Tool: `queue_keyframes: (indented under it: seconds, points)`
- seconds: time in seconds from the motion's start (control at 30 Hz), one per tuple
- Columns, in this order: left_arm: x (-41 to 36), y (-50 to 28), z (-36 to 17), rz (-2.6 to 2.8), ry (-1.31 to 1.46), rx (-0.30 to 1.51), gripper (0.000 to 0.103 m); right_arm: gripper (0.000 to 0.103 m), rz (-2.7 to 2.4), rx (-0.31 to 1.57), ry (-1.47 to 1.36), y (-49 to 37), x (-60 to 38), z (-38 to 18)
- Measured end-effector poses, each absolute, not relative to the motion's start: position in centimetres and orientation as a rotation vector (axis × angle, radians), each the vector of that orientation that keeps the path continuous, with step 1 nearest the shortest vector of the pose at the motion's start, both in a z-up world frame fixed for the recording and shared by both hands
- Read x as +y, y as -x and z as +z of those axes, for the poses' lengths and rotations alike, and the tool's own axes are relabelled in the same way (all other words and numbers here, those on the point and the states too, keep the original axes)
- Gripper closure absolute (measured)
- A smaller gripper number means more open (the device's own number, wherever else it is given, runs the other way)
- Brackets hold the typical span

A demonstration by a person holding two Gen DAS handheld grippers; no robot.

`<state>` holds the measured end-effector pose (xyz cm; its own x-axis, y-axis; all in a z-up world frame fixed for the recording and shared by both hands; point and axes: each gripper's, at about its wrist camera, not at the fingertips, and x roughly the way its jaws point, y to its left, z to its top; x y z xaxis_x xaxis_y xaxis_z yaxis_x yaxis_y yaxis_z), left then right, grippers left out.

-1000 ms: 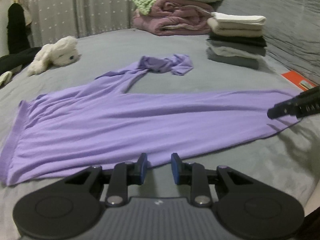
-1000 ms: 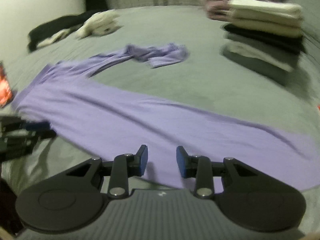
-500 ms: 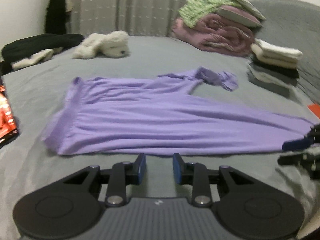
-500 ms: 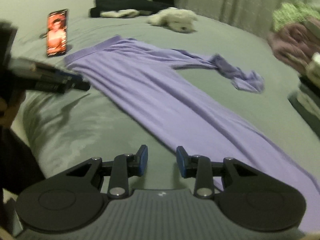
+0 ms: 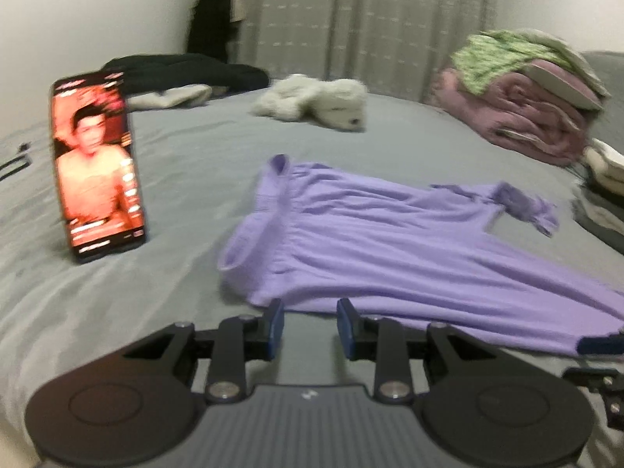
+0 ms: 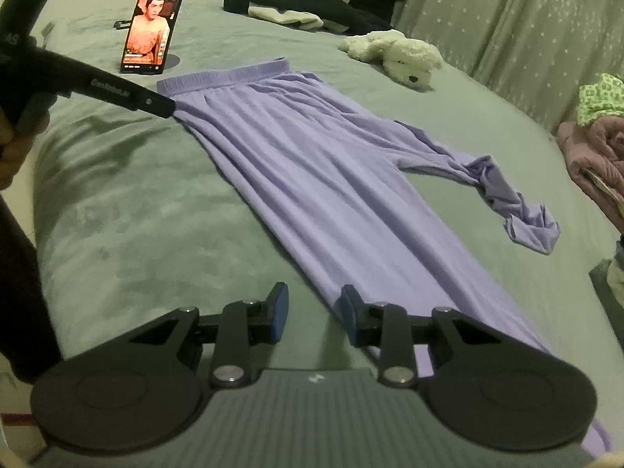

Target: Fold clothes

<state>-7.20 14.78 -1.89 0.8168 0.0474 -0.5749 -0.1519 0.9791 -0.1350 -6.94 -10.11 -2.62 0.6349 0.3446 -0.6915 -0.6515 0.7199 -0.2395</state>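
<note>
Purple trousers (image 6: 312, 163) lie spread flat on the grey bed (image 6: 136, 210), waistband toward the phone, one leg bunched at its end (image 6: 522, 218). They also show in the left wrist view (image 5: 390, 249). My left gripper (image 5: 310, 321) is open and empty, just short of the trousers' near edge below the waistband. In the right wrist view its tip (image 6: 156, 103) touches the waistband corner. My right gripper (image 6: 314, 312) is open, with the near trouser leg's edge by its right finger. Its tip shows at the right edge of the left wrist view (image 5: 600, 341).
A lit phone (image 5: 97, 163) stands propped on the bed left of the waistband. A white plush toy (image 6: 397, 54) and dark clothes (image 6: 304, 0) lie farther back. Folded blankets (image 5: 526, 105) and a stack of folded clothes (image 5: 604, 195) sit at the right.
Both grippers have swung left along the trousers. The left one has moved from the middle to the waistband end, bringing the phone into view. Both stayed open.
</note>
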Motion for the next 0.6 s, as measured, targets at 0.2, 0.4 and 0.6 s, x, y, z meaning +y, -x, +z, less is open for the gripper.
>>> queue_keyframes:
  seconds: [0.2,0.4,0.6]
  points:
    - [16.7,6.5,-2.3,0.18,0.249,0.602,0.073,0.08,0.606,0.652,0.524,6.7,-9.3,-2.9]
    - [17.8,5.8,-2.7,0.207,0.314,0.586,0.076,0.086,0.61,0.635,0.544,6.6,-8.9,-3.1]
    - [18.8,5.1,-3.1,0.235,0.378,0.57,0.093,0.103,0.585,0.615,0.578,6.5,-8.7,-3.2]
